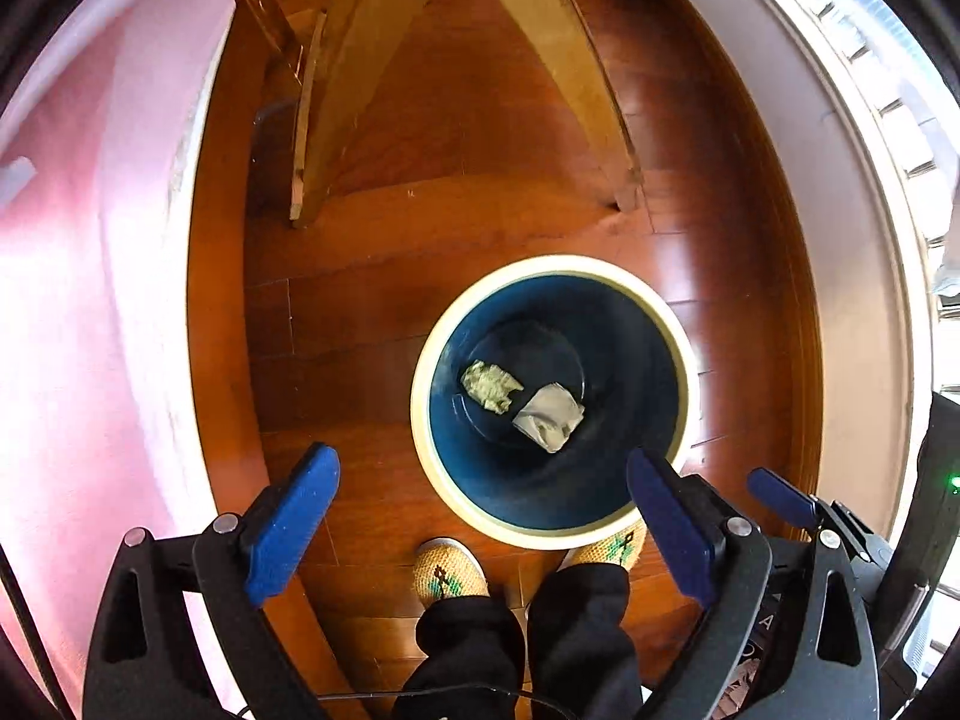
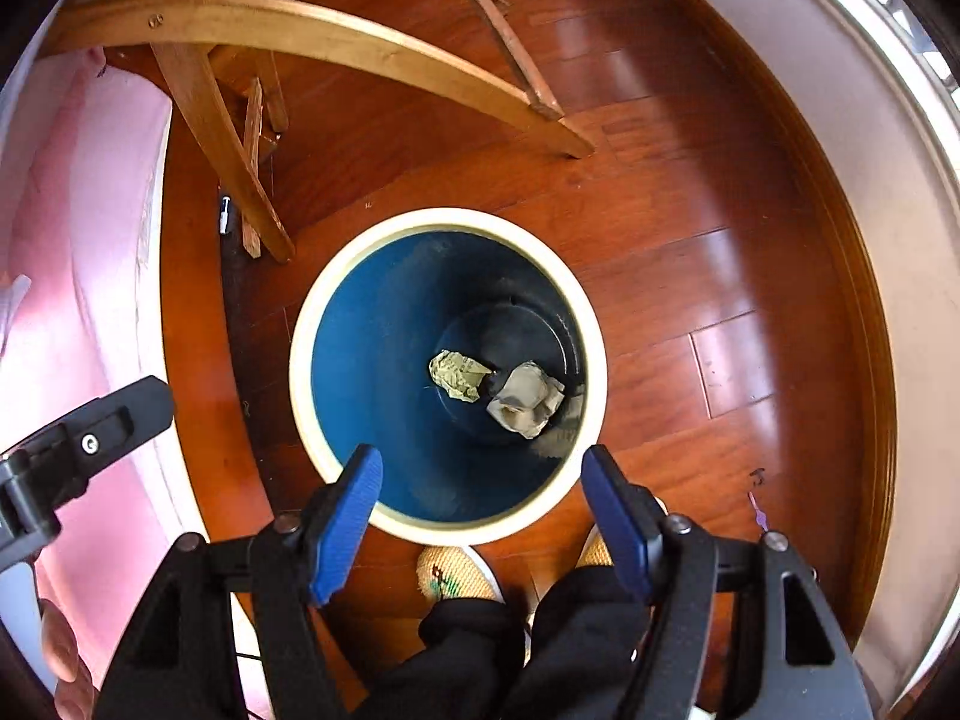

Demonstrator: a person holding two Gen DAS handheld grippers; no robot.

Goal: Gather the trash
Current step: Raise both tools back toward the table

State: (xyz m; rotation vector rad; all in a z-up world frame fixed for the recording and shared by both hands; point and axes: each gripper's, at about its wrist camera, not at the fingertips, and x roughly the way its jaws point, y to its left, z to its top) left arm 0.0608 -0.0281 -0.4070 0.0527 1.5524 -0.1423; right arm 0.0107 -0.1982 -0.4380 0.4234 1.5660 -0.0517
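A blue bin with a cream rim (image 1: 420, 420) (image 2: 300, 372) stands on the wooden floor below both grippers. On its bottom lie a crumpled greenish paper (image 1: 491, 385) (image 2: 456, 376) and a crumpled grey-white paper (image 1: 549, 417) (image 2: 525, 401). My left gripper (image 1: 480, 510) is open and empty, high above the bin's near-left side. My right gripper (image 2: 480, 498) is open and empty, above the bin's near rim. The right gripper's blue finger (image 1: 780, 495) shows at the right of the left wrist view.
Wooden chair legs (image 1: 336, 120) (image 2: 228, 138) stand on the floor beyond the bin. A pink bed cover (image 1: 78, 300) (image 2: 78, 228) runs along the left. A white wall base (image 1: 840, 210) curves on the right. The person's slippered feet (image 1: 447, 570) (image 2: 459, 576) stand just before the bin.
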